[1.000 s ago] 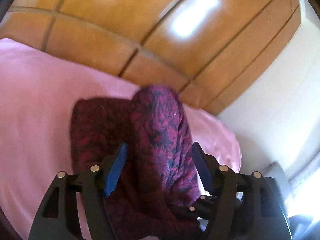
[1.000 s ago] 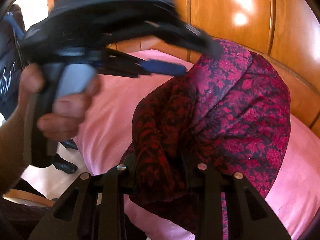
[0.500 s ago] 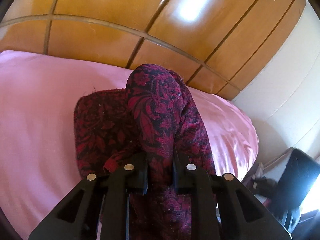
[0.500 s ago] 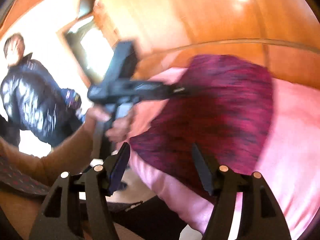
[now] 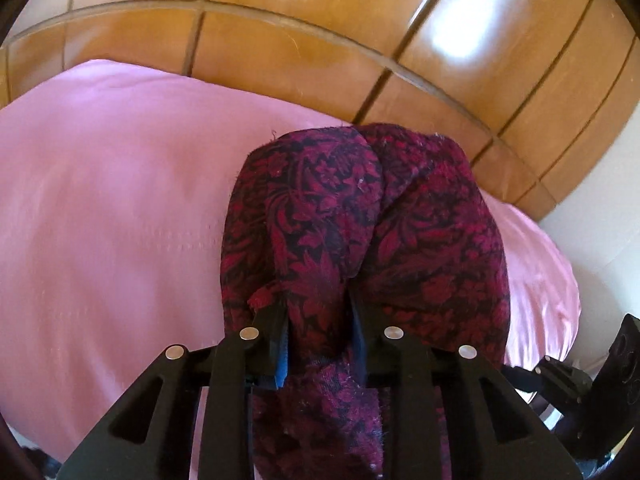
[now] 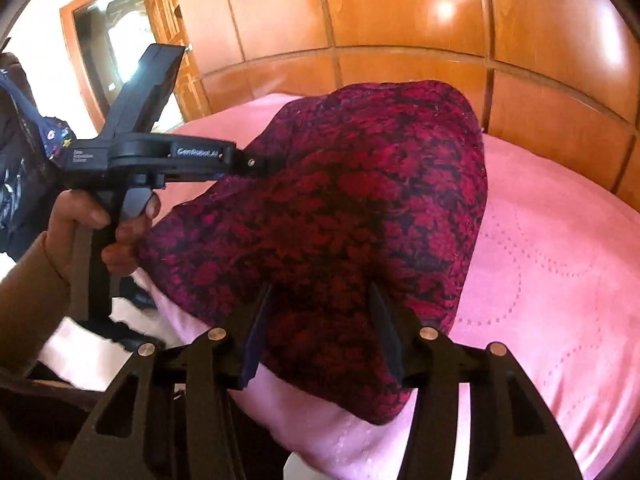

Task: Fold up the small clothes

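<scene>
Pink bedspread (image 5: 100, 220) bears garment (image 5: 320, 208) (maroon); left gripper (image 5: 318, 312) pinches it.

Dark red/black floral garment (image 5: 360, 216), bunched & part lifted, over pink bedspread near the wooden headboard.

One dark red patterned garment (image 5: 360, 240) is lying on one pink bedcover (image 5: 120, 220), and no second piece of clothing is showing in either view. Two black grippers are showing: the left gripper (image 5: 318, 316) and the right gripper (image 6: 320, 304). One hand (image 6: 84, 236) is appearing in the right wrist view, and one wooden panelled wall (image 5: 320, 40) is standing behind.
</scene>
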`<control>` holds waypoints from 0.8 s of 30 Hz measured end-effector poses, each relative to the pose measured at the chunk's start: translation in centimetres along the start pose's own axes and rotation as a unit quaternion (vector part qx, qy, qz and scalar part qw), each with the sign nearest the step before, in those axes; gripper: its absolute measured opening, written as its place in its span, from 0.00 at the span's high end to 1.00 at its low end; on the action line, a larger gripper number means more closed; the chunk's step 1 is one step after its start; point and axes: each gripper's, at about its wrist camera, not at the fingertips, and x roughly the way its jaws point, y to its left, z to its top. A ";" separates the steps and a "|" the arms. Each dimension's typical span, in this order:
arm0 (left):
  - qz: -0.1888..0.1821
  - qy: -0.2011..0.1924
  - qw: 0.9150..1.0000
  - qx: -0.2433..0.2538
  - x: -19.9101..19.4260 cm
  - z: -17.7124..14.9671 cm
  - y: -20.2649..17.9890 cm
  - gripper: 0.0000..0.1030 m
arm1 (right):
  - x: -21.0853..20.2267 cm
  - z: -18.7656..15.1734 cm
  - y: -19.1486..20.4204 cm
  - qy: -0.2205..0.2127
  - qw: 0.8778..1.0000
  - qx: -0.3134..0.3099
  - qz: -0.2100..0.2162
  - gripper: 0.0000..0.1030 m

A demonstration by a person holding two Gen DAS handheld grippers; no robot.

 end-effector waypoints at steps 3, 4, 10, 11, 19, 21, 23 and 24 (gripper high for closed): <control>0.022 -0.015 0.999 0.024 -1.0 0.0 -1.4 0.76 | -1.5 2.0 -1.6 -0.019 0.997 0.045 0.054 0.46; 0.025 -0.016 0.999 0.028 -1.2 0.0 -1.7 0.76 | -2.1 3.1 -2.4 -0.035 0.996 0.059 0.060 0.46; 0.075 -0.033 0.996 0.048 -1.5 -0.2 -2.6 0.66 | 0.5 9.2 -5.9 -0.051 0.992 0.112 0.009 0.46; 0.081 -0.035 0.995 0.048 -1.6 -0.3 -2.5 0.63 | 1.4 10.0 -6.3 -0.046 0.992 0.114 0.003 0.46; 0.099 -0.034 0.994 0.020 -0.7 -1.2 -0.4 0.52 | 8.4 12.8 -6.2 0.040 0.994 0.067 -0.076 0.45; 0.100 -0.040 0.994 0.031 -1.2 -1.0 -0.7 0.52 | 6.1 13.5 -5.1 0.007 0.996 0.068 -0.062 0.46; 0.107 -0.041 0.993 0.042 -1.0 -1.2 -0.9 0.52 | 5.6 13.4 -4.3 -0.012 0.997 0.056 -0.052 0.42; 0.106 -0.042 0.993 0.041 -0.8 -1.2 -0.9 0.52 | 7.3 13.0 -4.0 0.022 0.997 0.045 -0.057 0.43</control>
